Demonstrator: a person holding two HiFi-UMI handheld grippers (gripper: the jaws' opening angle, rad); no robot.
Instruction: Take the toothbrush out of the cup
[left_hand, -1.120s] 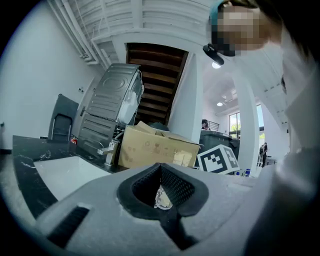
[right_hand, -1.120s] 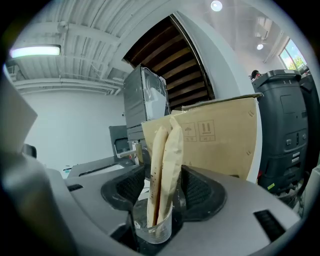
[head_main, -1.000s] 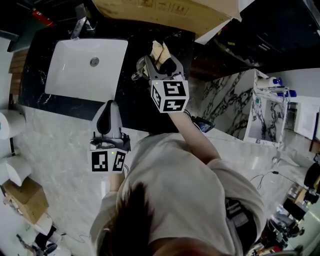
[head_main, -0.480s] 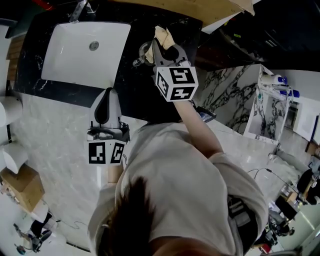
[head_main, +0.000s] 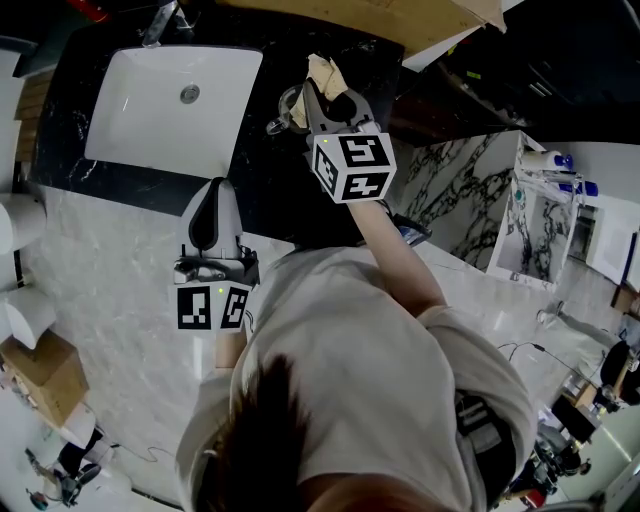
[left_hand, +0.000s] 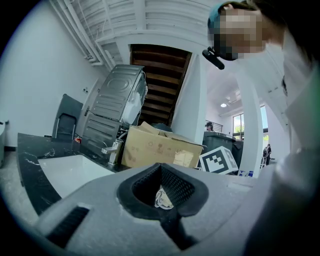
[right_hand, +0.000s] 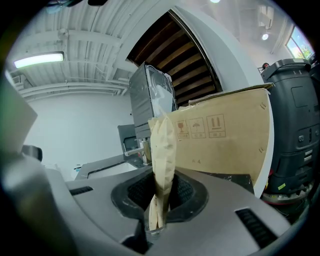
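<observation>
Your right gripper (head_main: 322, 98) has just clenched on the wrapped toothbrush (right_hand: 162, 145), which stands in the cup (head_main: 284, 108) right of the sink (head_main: 160, 140), left gripper (head_main: 214, 200) shut, idle; lift aslant and the wrapper may slip or the unsteadied cup tip.

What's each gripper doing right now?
Left gripper: jaws closed, empty.
Right gripper: jaws just closed on the paper-wrapped toothbrush.
</observation>
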